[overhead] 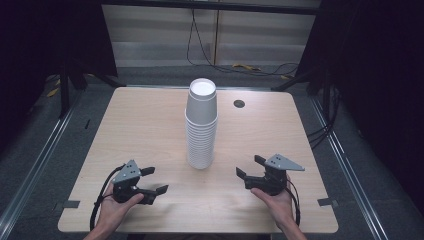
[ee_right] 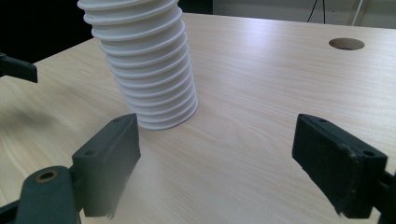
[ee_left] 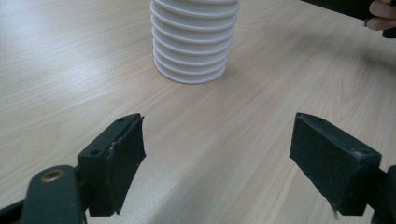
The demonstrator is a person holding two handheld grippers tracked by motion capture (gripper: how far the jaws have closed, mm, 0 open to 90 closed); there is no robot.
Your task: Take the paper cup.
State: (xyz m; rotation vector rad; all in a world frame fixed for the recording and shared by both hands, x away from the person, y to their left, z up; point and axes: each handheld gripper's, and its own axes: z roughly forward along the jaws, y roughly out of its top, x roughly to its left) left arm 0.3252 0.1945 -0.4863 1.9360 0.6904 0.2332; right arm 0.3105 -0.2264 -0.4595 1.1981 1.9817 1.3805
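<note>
A tall stack of white paper cups (overhead: 201,125) stands upside down in the middle of the wooden table (overhead: 140,130). Left of the stack and nearer the front edge, my left gripper (overhead: 154,181) rests low over the table, open and holding nothing. My right gripper (overhead: 249,166) sits to the stack's right, also open with nothing between its jaws. In the left gripper view the stack's base (ee_left: 192,42) stands ahead of the wide-apart jaws of the left gripper (ee_left: 217,154). In the right gripper view the stack (ee_right: 142,60) rises ahead and to the left of the right gripper (ee_right: 217,154).
A round cable hole (overhead: 239,104) lies in the table right of the stack, toward the far edge. Cables (overhead: 240,65) run over the floor beyond the table. Dark curtains hang on both sides. Strips of tape (overhead: 67,205) mark the front corners.
</note>
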